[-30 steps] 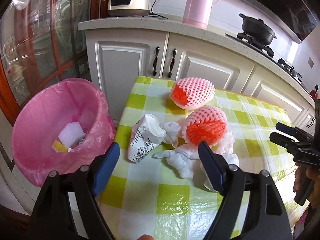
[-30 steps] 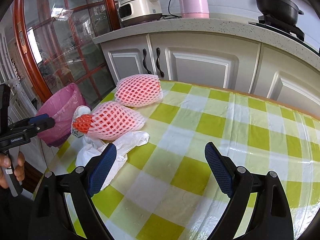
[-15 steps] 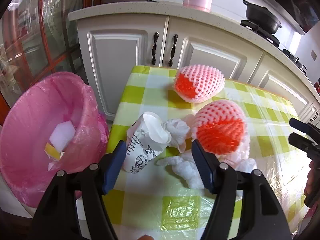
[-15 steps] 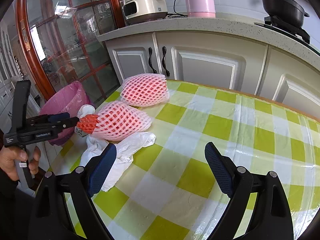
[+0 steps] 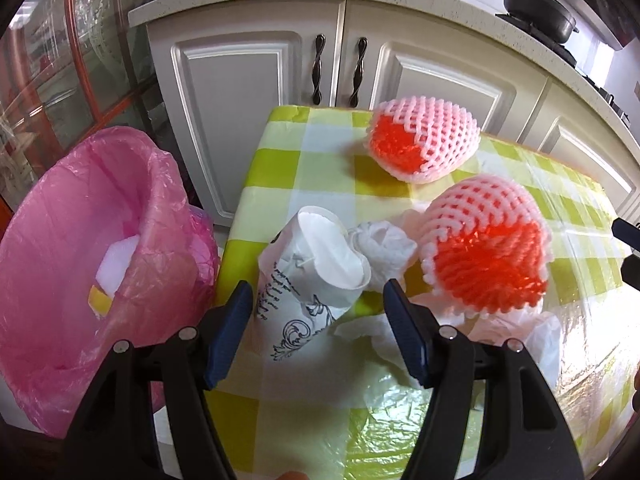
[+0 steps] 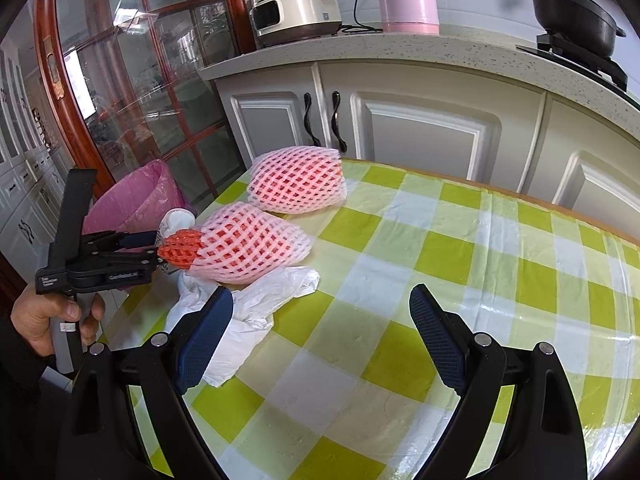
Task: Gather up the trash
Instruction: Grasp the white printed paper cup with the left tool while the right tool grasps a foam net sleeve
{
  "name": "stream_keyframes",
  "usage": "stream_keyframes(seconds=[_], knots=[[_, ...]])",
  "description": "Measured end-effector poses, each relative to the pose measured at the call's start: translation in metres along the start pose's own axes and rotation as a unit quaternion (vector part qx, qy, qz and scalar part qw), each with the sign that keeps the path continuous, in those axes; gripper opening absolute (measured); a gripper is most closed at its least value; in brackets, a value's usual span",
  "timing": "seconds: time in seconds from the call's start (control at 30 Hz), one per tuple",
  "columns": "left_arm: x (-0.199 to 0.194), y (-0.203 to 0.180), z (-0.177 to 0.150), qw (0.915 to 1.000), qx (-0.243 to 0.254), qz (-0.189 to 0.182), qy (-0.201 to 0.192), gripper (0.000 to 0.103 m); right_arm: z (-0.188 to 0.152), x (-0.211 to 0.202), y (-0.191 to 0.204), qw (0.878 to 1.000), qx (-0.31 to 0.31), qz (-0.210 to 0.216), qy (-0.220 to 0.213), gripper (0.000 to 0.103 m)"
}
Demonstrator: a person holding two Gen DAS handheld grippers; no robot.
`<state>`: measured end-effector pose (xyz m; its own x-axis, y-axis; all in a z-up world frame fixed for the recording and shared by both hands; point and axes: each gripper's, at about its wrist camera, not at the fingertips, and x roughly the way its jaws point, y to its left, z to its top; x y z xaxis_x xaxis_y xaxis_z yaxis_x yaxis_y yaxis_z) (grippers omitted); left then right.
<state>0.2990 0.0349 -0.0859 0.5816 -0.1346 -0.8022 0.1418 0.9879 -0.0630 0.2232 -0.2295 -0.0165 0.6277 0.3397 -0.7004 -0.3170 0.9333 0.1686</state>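
Observation:
A crushed white paper cup point(image 5: 316, 280) with black ornaments lies at the table's left edge, beside a crumpled white wad point(image 5: 384, 248). My left gripper point(image 5: 317, 286) hangs just over the cup, its blue pads on either side of it and not pressing; it is open. Two pink foam fruit nets with orange inside lie further in, the far net point(image 5: 424, 144) and the near net point(image 5: 484, 248). White plastic film point(image 6: 260, 304) spreads under the near net point(image 6: 248, 244). My right gripper point(image 6: 320, 292) stands open over bare tablecloth. The right wrist view shows the left gripper point(image 6: 156, 246) side-on by the cup point(image 6: 176, 220).
A bin with a pink liner point(image 5: 80, 240) stands on the floor left of the table and holds white and yellow scraps. The checked tablecloth point(image 6: 440, 280) stretches to the right. White cabinets point(image 6: 420, 128) and a counter with a cooker, a pink flask and a black pot stand behind.
My left gripper has come down and forward onto the paper cup, and its jaws have narrowed. The right gripper has kept still.

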Motion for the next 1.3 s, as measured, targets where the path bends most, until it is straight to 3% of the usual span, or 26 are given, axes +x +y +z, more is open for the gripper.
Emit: stream_keyframes(seconds=[0.33,0.57,1.0,1.13,1.3], knots=[[0.007,0.002,0.0,0.9999,0.014,0.0,0.008,0.042,0.013,0.009,0.016,1.0,-0.007,0.016,0.0,0.085],[0.008,0.004,-0.003,0.9999,0.011,-0.008,0.006,0.042,0.029,0.029,0.04,0.999,-0.026,0.028,0.004,0.085],[-0.008,0.008,-0.009,0.9996,0.0,-0.029,-0.005,0.041,0.038,0.088,0.055,0.997,-0.038,0.027,0.059,0.084],[-0.016,0.007,-0.01,0.9994,-0.001,-0.032,-0.013,0.041,0.033,0.099,0.058,0.996,-0.043,0.029,0.077,0.049],[-0.029,0.006,-0.009,0.9989,-0.001,-0.038,-0.026,0.041,0.029,0.099,0.06,0.996,-0.044,0.034,0.076,0.029]])
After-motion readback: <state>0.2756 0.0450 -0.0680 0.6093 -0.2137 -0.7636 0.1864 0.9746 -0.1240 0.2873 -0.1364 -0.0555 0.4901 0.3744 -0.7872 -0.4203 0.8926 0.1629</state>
